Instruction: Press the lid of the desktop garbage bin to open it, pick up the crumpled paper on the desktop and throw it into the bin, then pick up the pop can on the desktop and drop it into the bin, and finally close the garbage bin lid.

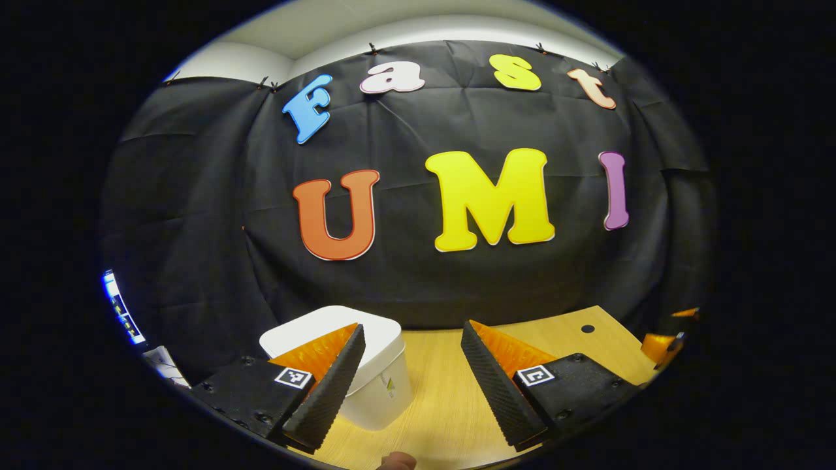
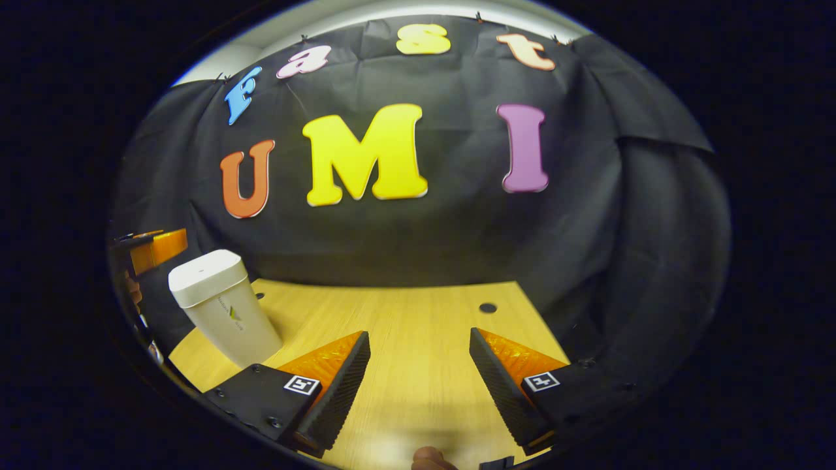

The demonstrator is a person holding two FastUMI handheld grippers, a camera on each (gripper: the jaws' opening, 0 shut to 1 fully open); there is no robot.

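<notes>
The white plastic desktop garbage bin [image 1: 366, 372] sits on the light wooden desktop [image 1: 450, 391] with its lid down, right by my left gripper [image 1: 411, 385], partly behind one finger. My fingers there are spread wide with nothing between them. In the right gripper view, my right gripper [image 2: 418, 391] is wide too, empty, over bare wood, the bin [image 2: 222, 307] well off to its left.
</notes>
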